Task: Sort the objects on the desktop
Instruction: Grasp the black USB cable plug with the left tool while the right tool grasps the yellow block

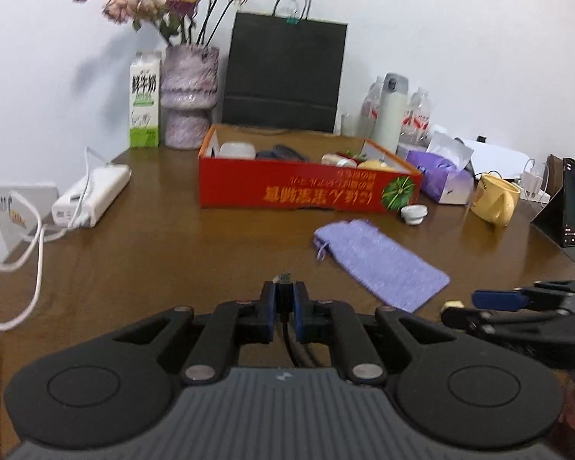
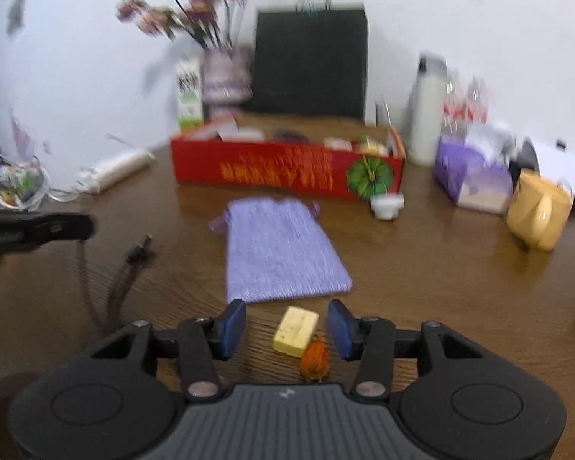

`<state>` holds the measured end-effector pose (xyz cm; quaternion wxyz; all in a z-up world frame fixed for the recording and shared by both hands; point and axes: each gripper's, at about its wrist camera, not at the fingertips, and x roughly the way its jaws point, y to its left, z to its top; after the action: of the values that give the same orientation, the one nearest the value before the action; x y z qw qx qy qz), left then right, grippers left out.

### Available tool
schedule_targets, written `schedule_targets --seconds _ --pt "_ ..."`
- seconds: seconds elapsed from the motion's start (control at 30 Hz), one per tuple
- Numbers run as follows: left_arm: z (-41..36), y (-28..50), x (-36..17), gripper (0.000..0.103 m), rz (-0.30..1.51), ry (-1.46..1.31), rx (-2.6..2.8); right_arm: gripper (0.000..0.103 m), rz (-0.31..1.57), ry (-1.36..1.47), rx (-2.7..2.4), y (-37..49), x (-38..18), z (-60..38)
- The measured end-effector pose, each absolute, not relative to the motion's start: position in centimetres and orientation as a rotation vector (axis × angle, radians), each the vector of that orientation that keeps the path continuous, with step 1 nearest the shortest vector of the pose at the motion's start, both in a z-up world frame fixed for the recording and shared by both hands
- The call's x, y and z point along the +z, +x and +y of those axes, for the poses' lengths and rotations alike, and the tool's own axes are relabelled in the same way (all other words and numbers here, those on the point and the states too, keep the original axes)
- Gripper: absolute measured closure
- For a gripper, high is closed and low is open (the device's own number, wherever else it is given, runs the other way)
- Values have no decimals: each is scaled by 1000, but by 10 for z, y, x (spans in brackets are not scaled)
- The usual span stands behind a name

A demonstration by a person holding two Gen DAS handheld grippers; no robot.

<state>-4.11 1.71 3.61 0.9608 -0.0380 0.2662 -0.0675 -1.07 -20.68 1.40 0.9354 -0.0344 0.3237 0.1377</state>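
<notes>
My left gripper is shut on a black USB cable; its plug sticks out past the fingertips and the cord hangs below. In the right wrist view the same cable dangles from the left gripper over the table. My right gripper is open, its fingers on either side of a yellow eraser-like block with a small orange object beside it. A purple knitted pouch lies flat just beyond; it also shows in the left wrist view. A red open box holds several items.
Behind the red box stand a black paper bag, a flower vase, a milk carton and a white bottle. A yellow mug, a purple tissue pack, a white cap and a white power strip lie around.
</notes>
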Motion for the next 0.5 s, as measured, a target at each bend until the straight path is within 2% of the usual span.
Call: schedule_targets --seconds 0.03,0.1,0.23,0.27,0.33,0.37,0.5 --pt "20 -41 35 93 544 -88 -137 70 688 -64 282 -4 10 -205" --pt "23 -42 35 93 534 -108 -135 83 680 -76 270 -1 10 -200" --pt "17 -35 34 93 588 -50 -187 83 612 -48 315 -13 24 -194" --pt "13 -34 32 89 609 -33 -206 83 588 -52 312 -16 27 -194" --pt "5 -32 26 60 619 -23 -197 83 560 -45 314 -22 35 -196" --pt "3 -29 23 41 617 -27 -177 83 558 -40 317 -24 37 -199" --pt "-7 -9 13 39 673 -40 -161 83 550 -23 316 -32 41 -209"
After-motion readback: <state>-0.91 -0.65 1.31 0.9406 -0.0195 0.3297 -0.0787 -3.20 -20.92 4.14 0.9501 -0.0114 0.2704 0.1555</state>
